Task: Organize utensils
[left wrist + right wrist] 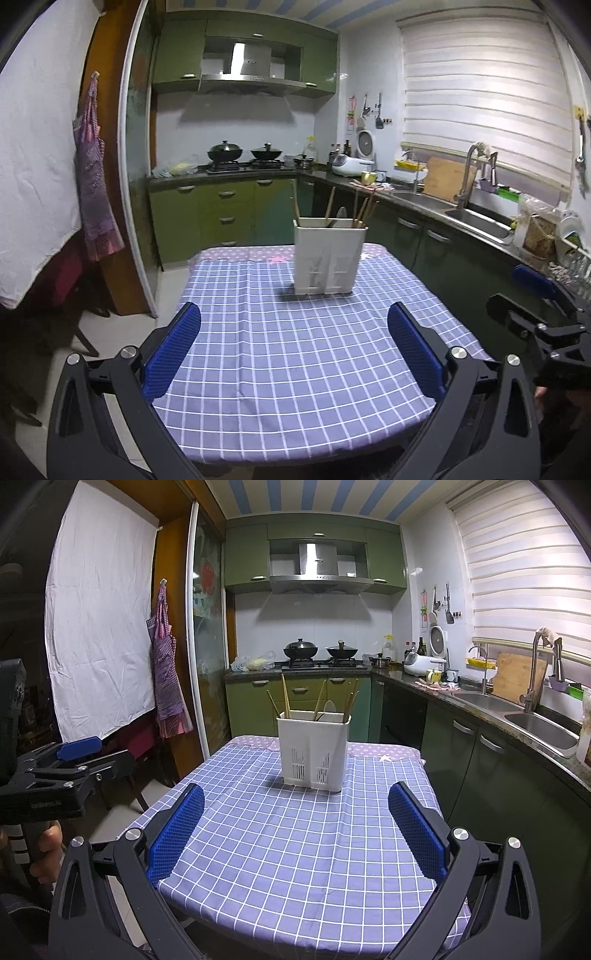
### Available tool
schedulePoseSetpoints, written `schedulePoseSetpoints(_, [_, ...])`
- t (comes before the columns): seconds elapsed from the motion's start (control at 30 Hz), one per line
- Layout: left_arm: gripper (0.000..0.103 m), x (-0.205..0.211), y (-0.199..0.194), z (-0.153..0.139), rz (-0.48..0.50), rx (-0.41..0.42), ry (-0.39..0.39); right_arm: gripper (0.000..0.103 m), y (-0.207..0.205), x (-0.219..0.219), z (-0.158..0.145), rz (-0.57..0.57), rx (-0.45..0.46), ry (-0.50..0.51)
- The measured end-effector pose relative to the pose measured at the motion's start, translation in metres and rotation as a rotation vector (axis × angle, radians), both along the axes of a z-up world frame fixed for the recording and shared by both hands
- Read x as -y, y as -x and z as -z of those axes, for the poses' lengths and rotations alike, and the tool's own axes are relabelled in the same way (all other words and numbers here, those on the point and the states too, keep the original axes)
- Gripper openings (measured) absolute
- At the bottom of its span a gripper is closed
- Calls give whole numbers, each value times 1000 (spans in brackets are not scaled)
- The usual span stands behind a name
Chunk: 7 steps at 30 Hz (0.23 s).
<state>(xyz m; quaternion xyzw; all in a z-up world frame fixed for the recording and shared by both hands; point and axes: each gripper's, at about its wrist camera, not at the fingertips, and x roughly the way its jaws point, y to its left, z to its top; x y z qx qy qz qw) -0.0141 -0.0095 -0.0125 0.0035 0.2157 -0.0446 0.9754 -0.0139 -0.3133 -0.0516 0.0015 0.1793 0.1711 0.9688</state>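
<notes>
Both grippers, left (293, 352) and right (295, 834), gape empty near the table (295, 849); chopsticks (285, 698) already stand in the far holder (312, 751), little seemingly left.

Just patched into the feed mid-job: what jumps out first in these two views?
A white utensil holder stands upright at the far middle of the checked tablecloth, with chopsticks and a spoon sticking out of it. Both grippers, left gripper and right gripper, hover at the near edge with jaws wide apart and empty. Nothing else lies on the cloth.
</notes>
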Motion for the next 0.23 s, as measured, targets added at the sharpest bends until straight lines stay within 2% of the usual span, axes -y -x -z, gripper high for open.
schedulePoseSetpoints(0.07, [96, 0, -3, 1, -13, -23, -9, 98, 0, 0, 1, -1, -3, -1])
schedulePoseSetpoints(0.23, [96, -5, -8, 5, -39, -13, -20, 98, -5, 0, 3, 0, -17, 4])
